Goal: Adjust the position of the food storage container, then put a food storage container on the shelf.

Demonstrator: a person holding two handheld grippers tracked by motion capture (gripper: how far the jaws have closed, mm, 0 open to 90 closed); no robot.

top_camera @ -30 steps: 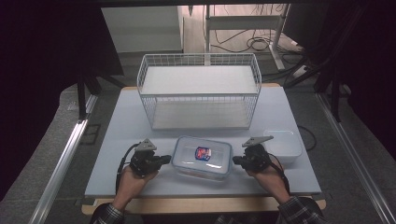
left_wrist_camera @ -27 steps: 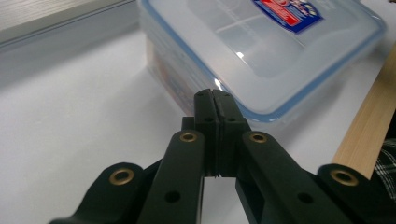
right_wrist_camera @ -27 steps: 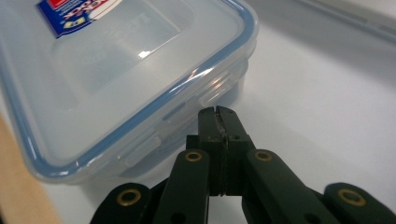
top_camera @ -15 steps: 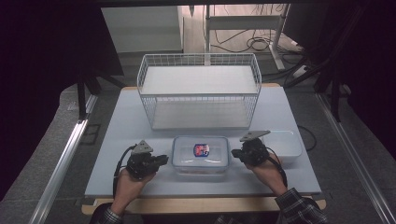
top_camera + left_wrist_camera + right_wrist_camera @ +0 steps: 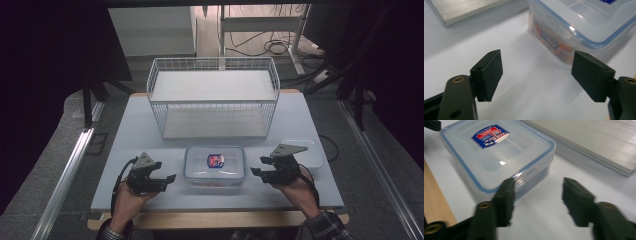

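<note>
Table: pale grey tabletop (image 5: 125,145).
Basket: white wire basket (image 5: 213,97), far centre.
Box: clear rectangular plastic lidded box (image 5: 215,165), near centre, long axis left-right; left gripper view shows orange contents.
Left gripper (image 5: 169,178): just opened, empty.
Right gripper (image 5: 258,166): likewise.

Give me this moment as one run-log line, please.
left gripper: jaws just opened, empty | right gripper: jaws just opened, empty | lidded container: on table between them, untouched
</note>
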